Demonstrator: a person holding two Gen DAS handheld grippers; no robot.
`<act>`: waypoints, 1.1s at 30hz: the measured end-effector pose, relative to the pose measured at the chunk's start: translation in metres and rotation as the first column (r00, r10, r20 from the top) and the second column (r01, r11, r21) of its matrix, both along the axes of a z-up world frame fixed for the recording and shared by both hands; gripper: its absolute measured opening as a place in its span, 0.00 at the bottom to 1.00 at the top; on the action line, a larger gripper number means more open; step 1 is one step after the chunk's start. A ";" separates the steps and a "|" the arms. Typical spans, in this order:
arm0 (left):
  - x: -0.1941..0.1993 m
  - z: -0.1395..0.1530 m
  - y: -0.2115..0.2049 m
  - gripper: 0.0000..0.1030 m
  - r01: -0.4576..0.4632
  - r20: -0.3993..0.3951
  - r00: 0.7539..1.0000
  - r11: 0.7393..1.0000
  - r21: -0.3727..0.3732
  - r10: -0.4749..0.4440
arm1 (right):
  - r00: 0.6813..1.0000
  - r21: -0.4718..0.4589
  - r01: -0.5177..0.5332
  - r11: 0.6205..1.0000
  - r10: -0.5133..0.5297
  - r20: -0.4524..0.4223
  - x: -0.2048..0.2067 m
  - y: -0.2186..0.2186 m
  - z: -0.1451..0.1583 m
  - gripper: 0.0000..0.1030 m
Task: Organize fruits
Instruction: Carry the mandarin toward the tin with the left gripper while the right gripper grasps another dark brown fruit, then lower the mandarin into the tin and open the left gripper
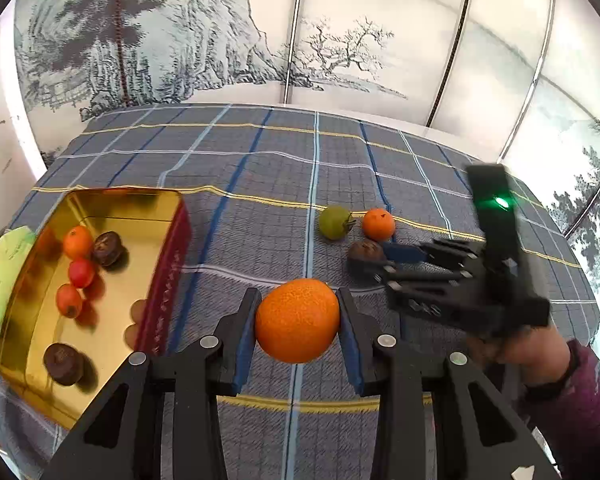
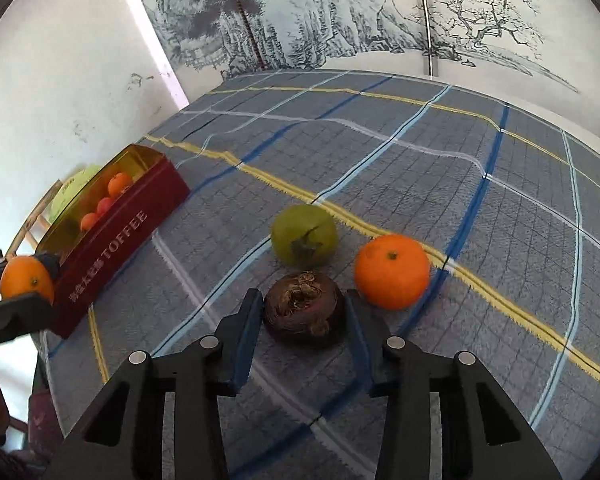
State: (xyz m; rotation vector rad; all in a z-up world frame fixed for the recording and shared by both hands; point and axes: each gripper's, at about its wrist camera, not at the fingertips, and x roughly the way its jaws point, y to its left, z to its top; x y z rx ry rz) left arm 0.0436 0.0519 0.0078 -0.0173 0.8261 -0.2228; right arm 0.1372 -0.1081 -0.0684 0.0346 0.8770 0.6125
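Note:
My left gripper [image 1: 298, 320] is shut on a large orange [image 1: 297, 321] and holds it above the cloth, right of the gold tin [image 1: 112, 200]. The tin holds several small orange and red fruits [image 1: 77, 242] and dark brown fruits [image 1: 107, 248]. My right gripper [image 2: 303, 312] has its jaws around a dark brown fruit [image 2: 304, 309] that rests on the cloth; the pads touch its sides. It also shows in the left wrist view [image 1: 366, 254]. A green fruit [image 2: 304, 235] and a small orange [image 2: 392, 271] lie just beyond it.
The tin's red side reads TOFFEE [image 2: 116, 248]. A plaid blue-grey cloth [image 2: 420, 152] covers the table. A green bag [image 1: 4, 264] lies left of the tin. A painted screen [image 1: 220, 40] stands behind the table's far edge.

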 end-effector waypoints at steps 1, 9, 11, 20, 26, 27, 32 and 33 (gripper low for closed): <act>-0.003 0.001 0.003 0.32 -0.008 0.009 1.000 1.000 0.002 0.008 | 1.000 0.004 -0.010 1.000 0.010 0.009 -0.008 0.000 0.003 0.41; -0.035 0.010 0.042 0.32 -0.102 0.023 0.995 0.995 -0.022 0.102 | 0.998 -0.055 0.012 0.998 -0.008 0.068 -0.058 -0.008 0.004 0.41; -0.043 0.013 0.058 0.32 -0.141 0.024 0.990 0.990 -0.032 0.141 | 0.998 -0.056 0.022 0.998 -0.018 0.067 -0.061 -0.011 0.003 0.41; -0.061 0.018 0.113 0.32 -0.281 0.047 0.959 0.960 0.016 0.280 | 0.997 -0.071 0.026 0.997 -0.021 0.073 -0.066 -0.009 0.003 0.41; -0.046 0.010 0.128 0.33 -0.304 0.047 0.952 0.951 0.061 0.301 | 0.999 -0.055 0.030 0.998 -0.027 0.044 -0.062 -0.012 0.001 0.41; -0.042 0.009 0.129 0.33 -0.303 0.042 0.953 0.951 0.060 0.301 | 0.999 -0.053 0.030 0.998 -0.028 0.042 -0.062 -0.012 0.000 0.41; -0.021 0.000 0.128 0.33 -0.295 0.053 0.955 0.951 0.097 0.291 | 0.999 -0.054 0.030 0.998 -0.028 0.042 -0.061 -0.013 0.000 0.41; -0.017 -0.002 0.128 0.33 -0.292 0.048 0.956 0.952 0.093 0.289 | 0.999 -0.053 0.030 0.998 -0.028 0.041 -0.061 -0.013 0.000 0.41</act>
